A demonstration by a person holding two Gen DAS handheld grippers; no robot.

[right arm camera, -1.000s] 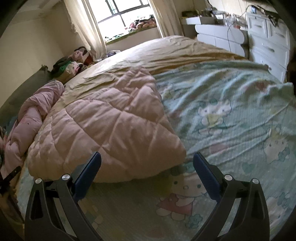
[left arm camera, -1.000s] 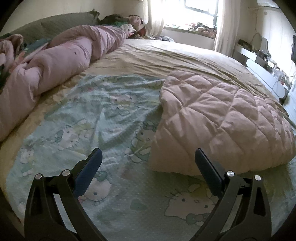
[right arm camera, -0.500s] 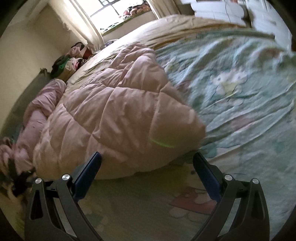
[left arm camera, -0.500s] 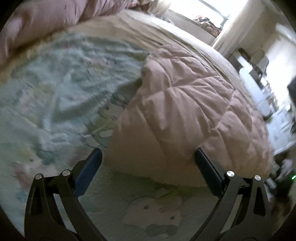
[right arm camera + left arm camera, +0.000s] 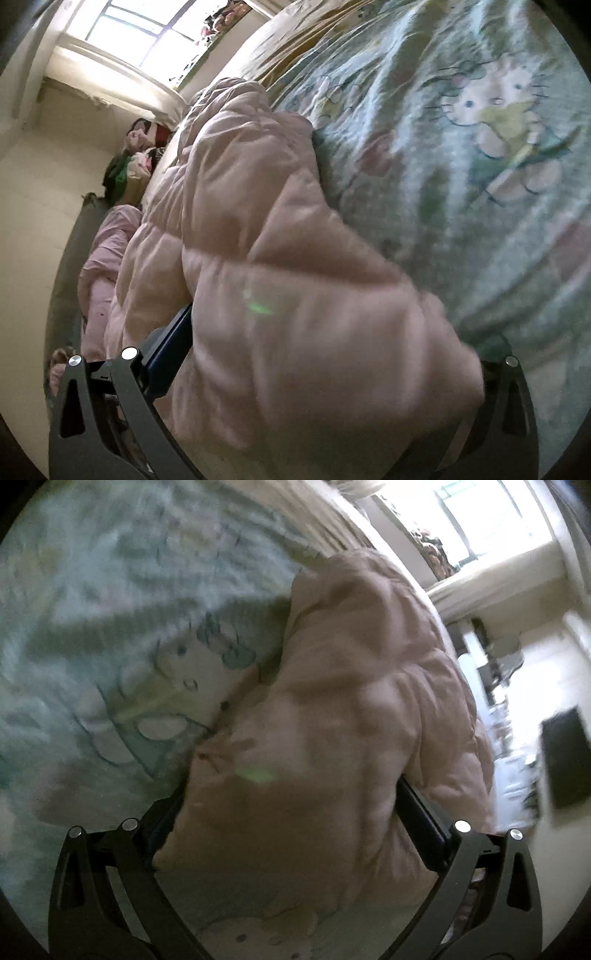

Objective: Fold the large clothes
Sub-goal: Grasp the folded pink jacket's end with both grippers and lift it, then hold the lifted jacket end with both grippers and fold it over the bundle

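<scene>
Both tongs advanced (tilted), spread wide around pink quilted jacket edge.

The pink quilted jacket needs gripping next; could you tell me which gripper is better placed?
Neither clearly: the left gripper and right gripper each stand open, straddling the pink quilted jacket.

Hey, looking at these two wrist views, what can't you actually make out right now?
- Left wrist view: the left tool's fingertips, buried in the puffy pink quilted jacket.
- Right wrist view: the right tool's far finger, covered by the same jacket.
- Both views: whether either tool is pinching fabric.
- Left wrist view: the cartoon-print bedsheet, smeared by motion blur.
</scene>
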